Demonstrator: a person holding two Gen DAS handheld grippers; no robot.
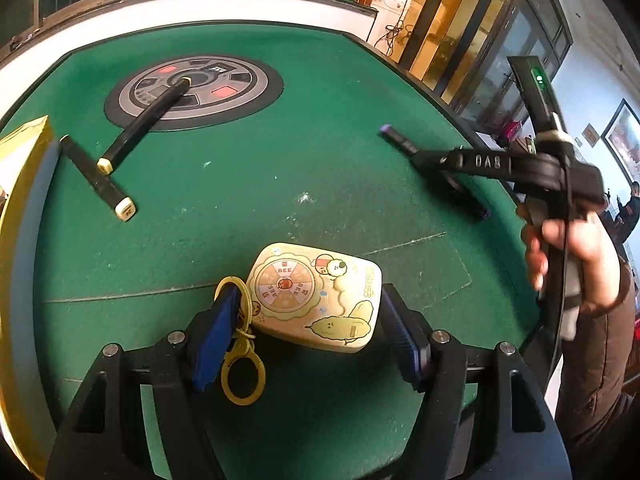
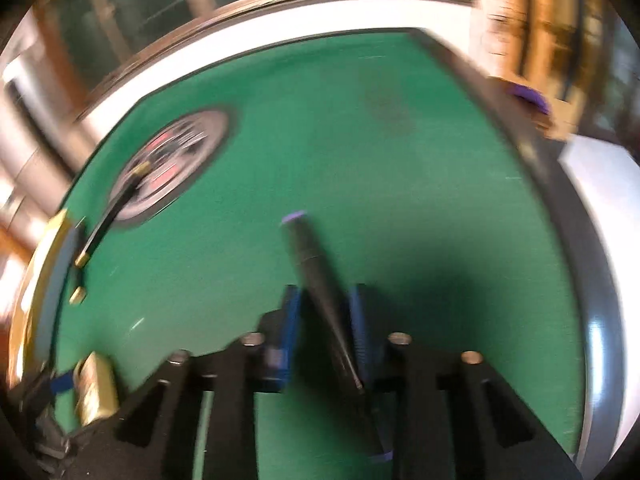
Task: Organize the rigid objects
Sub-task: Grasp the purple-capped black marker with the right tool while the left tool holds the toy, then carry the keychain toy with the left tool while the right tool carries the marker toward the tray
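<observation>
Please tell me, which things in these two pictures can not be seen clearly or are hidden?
- Purple marker: right wrist view is motion-blurred, so any print is unreadable; its rear end is covered by the right tool.
- Yellow box: left wrist view, cut off by the left edge; its contents are hidden.
- Case between the open left tool fingers: small print too small to read.
- Keyring: partly behind the left finger.

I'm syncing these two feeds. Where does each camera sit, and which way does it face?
Left wrist: on the left gripper, facing across the green table; its open fingers flank a yellow case; the right gripper and hand show.
Right wrist: on the right gripper, blurred, looking along a purple-capped marker between its fingers.
Shared: table, round disc, two yellow-capped markers.
</observation>
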